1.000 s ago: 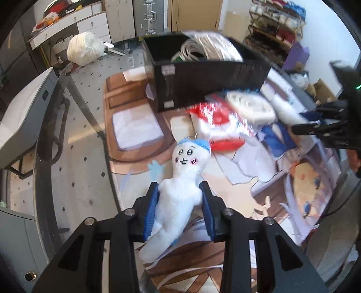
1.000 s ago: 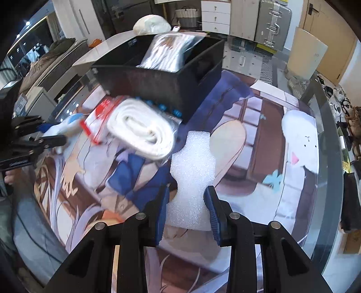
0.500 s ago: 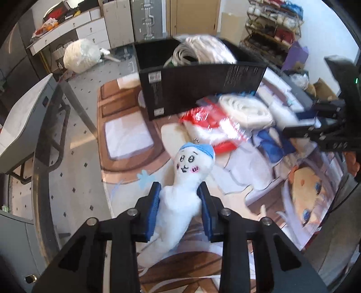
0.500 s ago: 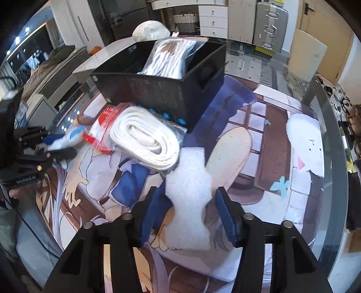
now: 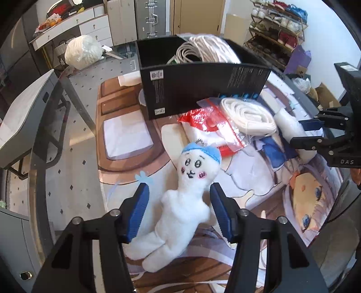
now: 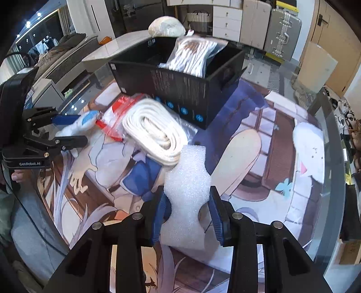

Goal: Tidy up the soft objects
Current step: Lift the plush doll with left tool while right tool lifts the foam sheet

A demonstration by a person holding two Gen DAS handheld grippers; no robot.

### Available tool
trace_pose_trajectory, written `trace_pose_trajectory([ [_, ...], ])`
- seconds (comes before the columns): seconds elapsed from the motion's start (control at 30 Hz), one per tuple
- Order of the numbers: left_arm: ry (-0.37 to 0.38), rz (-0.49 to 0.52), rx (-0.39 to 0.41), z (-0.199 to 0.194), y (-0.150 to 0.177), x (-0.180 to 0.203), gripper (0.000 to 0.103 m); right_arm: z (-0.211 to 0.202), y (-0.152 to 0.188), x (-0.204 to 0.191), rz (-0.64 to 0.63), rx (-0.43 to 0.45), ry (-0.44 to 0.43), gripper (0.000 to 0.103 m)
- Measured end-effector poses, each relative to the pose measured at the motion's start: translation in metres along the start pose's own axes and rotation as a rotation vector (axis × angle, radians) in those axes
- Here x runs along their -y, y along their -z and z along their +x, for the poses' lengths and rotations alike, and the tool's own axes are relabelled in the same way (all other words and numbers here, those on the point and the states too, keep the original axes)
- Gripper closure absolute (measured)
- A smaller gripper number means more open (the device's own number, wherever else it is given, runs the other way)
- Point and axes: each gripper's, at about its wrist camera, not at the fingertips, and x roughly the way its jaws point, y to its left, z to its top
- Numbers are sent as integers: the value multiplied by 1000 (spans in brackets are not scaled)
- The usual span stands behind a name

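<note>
While one plush doll [image 5: 185, 202] lay between the left gripper's [image 5: 179, 210] spread fingers, the right gripper [image 6: 188, 210] pinched one foam piece [image 6: 186, 198] near one black box [image 6: 180, 90] on the printed mat [image 6: 259, 162].

A silver suitcase [image 6: 283, 33] stands beside white drawers [image 6: 226, 21], with a shoe rack [image 5: 276, 31] across the room.

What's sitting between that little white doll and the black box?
In the left wrist view, a red-and-clear plastic bag lies between the white doll and the black box.
</note>
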Motion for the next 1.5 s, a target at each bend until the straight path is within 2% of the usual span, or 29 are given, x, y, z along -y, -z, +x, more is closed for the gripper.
trace_pose_trajectory([
  [0.03, -9, 4, -8, 2, 0, 1, 54, 2, 0, -1, -1, -5, 3, 65],
  [0.07, -14, 8, -13, 3, 1, 1, 70, 4, 1, -2, -4, -7, 2, 65],
  [0.13, -36, 37, -7, 3, 1, 6, 71, 5, 2, -2, -8, -12, -2, 65],
  [0.33, -21, 58, 0, 1, 2, 11, 72, 4, 3, -6, -39, -19, 22, 67],
  [0.43, -11, 52, 21, -5, 2, 10, 72, -5, 1, -7, -35, 18, 28, 67],
  [0.67, -36, 48, 162, -28, -2, 10, 72, -43, -6, -7, -4, 222, 0, 68],
  [0.83, -56, 50, 317, -55, -6, 14, 72, -72, -9, -15, -18, 404, -11, 68],
  [0.97, -17, 33, 438, -76, -7, 13, 71, -100, -5, -25, -47, 595, -13, 68],
  [1.13, 0, 56, 581, -102, 1, 18, 71, -121, 9, -44, -104, 767, 13, 68],
  [1.33, 4, 46, 699, -123, 9, 12, 71, -133, 21, -52, -95, 871, 25, 68],
  [1.5, 13, 58, 750, -130, 12, 11, 71, -134, 22, -49, -87, 882, 37, 68],
])
